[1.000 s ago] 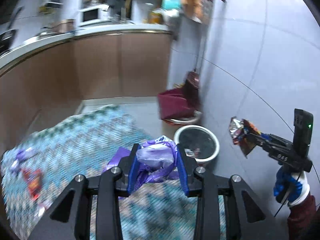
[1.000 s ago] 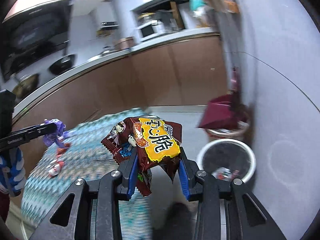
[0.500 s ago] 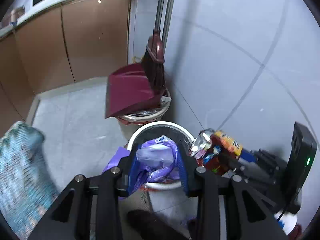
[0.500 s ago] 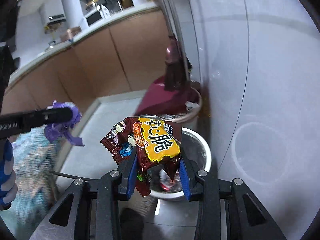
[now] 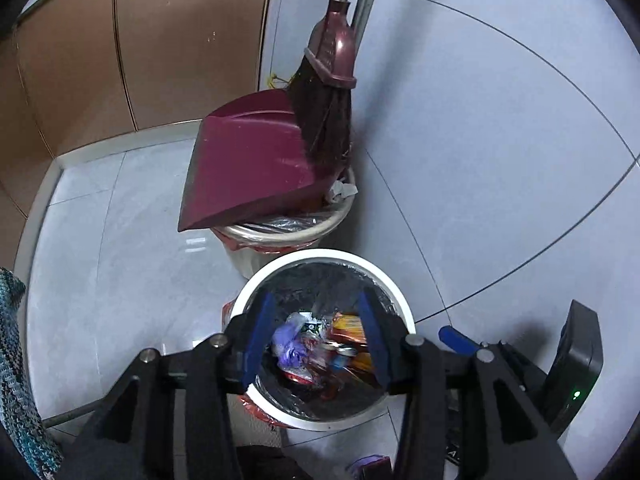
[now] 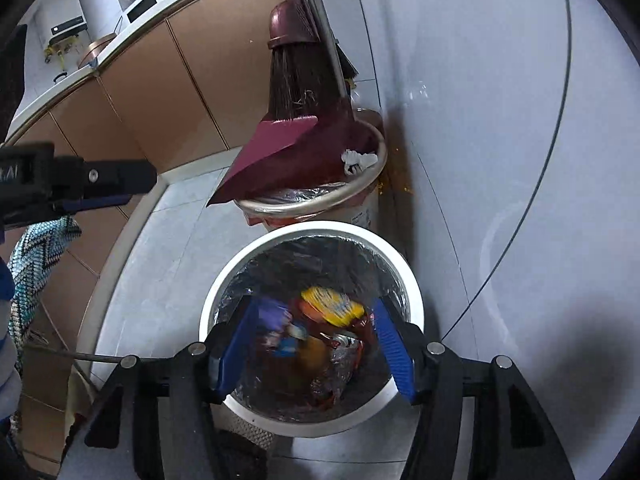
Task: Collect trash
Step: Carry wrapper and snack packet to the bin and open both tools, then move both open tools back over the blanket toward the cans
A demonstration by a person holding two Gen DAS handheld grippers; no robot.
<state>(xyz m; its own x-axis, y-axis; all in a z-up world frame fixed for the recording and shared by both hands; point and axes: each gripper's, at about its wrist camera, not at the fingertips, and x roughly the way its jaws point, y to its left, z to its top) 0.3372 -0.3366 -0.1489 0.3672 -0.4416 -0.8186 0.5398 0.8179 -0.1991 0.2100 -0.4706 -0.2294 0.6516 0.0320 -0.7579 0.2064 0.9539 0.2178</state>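
Note:
A white round bin with a dark liner stands on the floor by the wall; it also shows in the right wrist view. Inside lie a purple wrapper and a red and yellow snack bag, among other wrappers. My left gripper is open and empty above the bin. My right gripper is open and empty above the same bin. The left gripper shows in the right wrist view at the left.
A second bin stands just behind, with a maroon dustpan and a broom resting on it. Brown cabinets line the back. A patterned cloth hangs at the left edge. The tiled wall is at the right.
Both grippers moved over the white bin and opened. The purple wrapper and the snack bag left the fingers and now lie in the bin.

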